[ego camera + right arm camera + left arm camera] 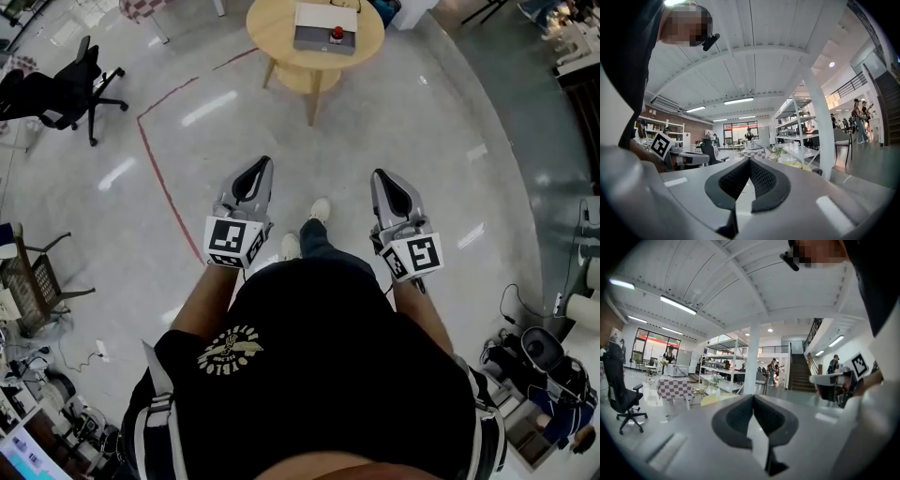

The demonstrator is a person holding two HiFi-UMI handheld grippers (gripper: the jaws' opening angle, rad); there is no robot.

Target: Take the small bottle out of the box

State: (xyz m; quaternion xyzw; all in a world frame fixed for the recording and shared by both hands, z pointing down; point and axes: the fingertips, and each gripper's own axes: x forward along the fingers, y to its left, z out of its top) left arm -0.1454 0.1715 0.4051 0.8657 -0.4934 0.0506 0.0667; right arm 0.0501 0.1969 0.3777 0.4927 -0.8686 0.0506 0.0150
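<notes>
A grey box lies on a round wooden table far ahead at the top of the head view. A small red thing sits on the box; I cannot tell whether it is the bottle. Both grippers are held out in front of the person's body, well short of the table, pointing forward. My left gripper is shut with nothing between its pads. My right gripper is shut too, its pads pressed together and empty. The right gripper's marker cube shows in the left gripper view.
A black office chair stands at the far left beside a red tape line on the shiny floor. A wooden chair and cables crowd the left edge, and equipment the right. A white pillar and a checkered table stand ahead.
</notes>
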